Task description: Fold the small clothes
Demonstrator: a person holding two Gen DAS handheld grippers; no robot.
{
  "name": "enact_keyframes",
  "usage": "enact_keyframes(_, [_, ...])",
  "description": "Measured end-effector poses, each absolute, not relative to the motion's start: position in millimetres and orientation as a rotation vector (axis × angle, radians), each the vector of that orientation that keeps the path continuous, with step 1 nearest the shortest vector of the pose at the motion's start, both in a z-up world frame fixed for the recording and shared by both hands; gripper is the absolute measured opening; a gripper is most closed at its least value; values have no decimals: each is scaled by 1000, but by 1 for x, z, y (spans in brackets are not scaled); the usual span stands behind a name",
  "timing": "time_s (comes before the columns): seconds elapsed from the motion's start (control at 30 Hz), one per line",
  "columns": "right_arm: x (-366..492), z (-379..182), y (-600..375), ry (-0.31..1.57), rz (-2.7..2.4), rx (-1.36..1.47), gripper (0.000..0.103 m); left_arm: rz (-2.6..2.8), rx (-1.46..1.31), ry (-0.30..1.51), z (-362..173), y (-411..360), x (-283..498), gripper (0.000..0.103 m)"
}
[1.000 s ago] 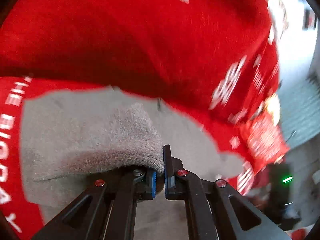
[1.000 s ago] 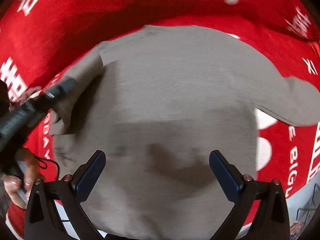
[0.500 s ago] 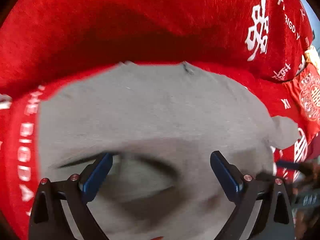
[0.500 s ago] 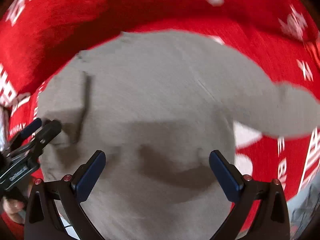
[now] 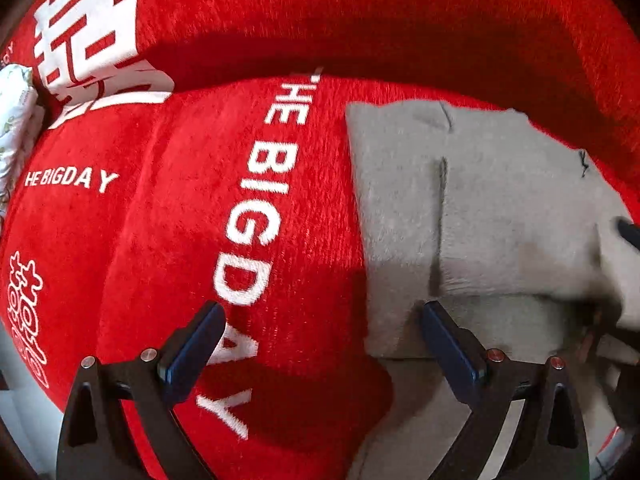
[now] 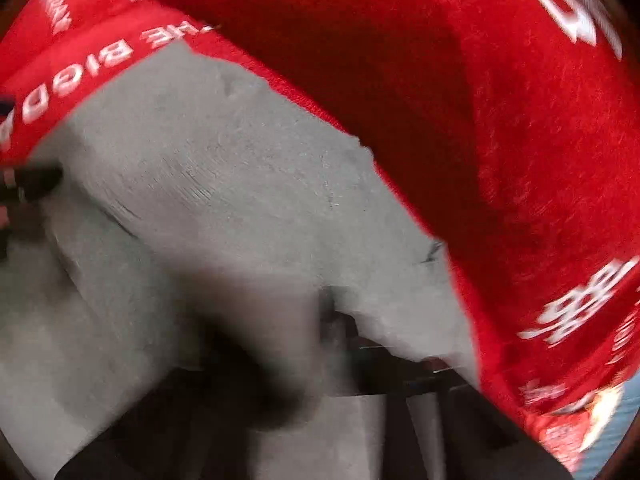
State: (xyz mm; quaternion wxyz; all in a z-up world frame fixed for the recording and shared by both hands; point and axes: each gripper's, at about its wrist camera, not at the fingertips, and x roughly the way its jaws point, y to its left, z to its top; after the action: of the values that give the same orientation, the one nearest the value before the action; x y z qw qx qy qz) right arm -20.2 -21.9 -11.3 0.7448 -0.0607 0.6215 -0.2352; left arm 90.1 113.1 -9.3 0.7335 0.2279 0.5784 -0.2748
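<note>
Grey knitted garment, the small piece being folded, lies spread on a red blanket printed with white lettering, to the right of the line of letters reading "THE BIG DAY" in the left wrist view. One fold looks to be in already: a flap, probably a sleeve, is turned in over the body, and its straight edge runs parallel to the lettering, a little further from it than the garment's own near edge. The far edge away from the lettering still looks loose and unfolded, though blur makes that hard to confirm.

The left tongs stand released and wide, empty, straddling the garment's edge nearest the lettering: one finger over bare blanket, the other over grey cloth, neither gripping.

The right tongs are badly blurred at the bottom of their own view. They read as clenched, and grey fabric bunches right at their tips on the side of the garment away from the lettering, so I judge they have pinched that edge or sleeve, though the pads themselves cannot be made out.

By my reckoning the job is early to midway: one side turned in, the opposite side being taken up for its fold, and the final halving of the body not yet begun.
</note>
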Motion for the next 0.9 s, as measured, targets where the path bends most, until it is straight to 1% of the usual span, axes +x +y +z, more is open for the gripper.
enact_keyframes(0.07, [-39,11,-53,1250,-551,151,6,-609,493,1270,-11,111,87,98])
enact_keyframes(0.13, [-83,28,-95,1070,-577,533,6,-617,494,1268,-10,111,87,98])
enact_keyframes(0.17, [-99,28,-108,1025,-603,646,6,-625,495,1268,-10,111,86,98])
enact_keyframes(0.2, [-123,22,-125,970,-634,819,7,-632,495,1270,-11,105,88,98])
enact_keyframes(0.23, [-145,11,-139,927,-657,978,12,-646,490,1275,-11,105,88,98])
enact_keyframes(0.27, [-161,2,-145,897,-674,1078,20,-648,492,1278,-13,103,92,98])
enact_keyframes(0.3, [-182,-8,-150,867,-709,1190,25,-652,498,1280,-13,101,95,98])
enact_keyframes(0.33, [-201,-16,-152,839,-734,1274,39,-656,505,1284,-12,99,96,98])
enact_keyframes(0.37, [-210,-20,-153,819,-744,1320,50,-661,507,1288,-12,96,99,98])
enact_keyframes(0.43, [-234,-25,-153,727,-736,1419,51,-678,490,1279,-6,89,110,98])
enact_keyframes(0.53, [-246,-22,-154,697,-763,1449,56,-671,444,1278,-2,76,138,98])
enact_keyframes(0.7, [-254,-20,-163,682,-816,1486,55,-671,434,1396,-27,44,164,98])
enact_keyframes(0.73, [-249,-21,-165,706,-820,1485,35,-674,439,1405,-29,38,164,92])
enact_keyframes(0.77, [-245,-22,-170,724,-810,1471,7,-675,444,1399,-29,35,164,89])
enact_keyframes(0.8, [-239,-15,-173,745,-782,1410,8,-688,445,1388,-26,31,163,79])
enact_keyframes(0.83, [-232,-10,-179,768,-783,1346,8,-702,439,1387,-24,28,163,73])
enact_keyframes(0.9, [-231,-5,-180,791,-801,1289,8,-703,441,1381,-22,26,163,73])
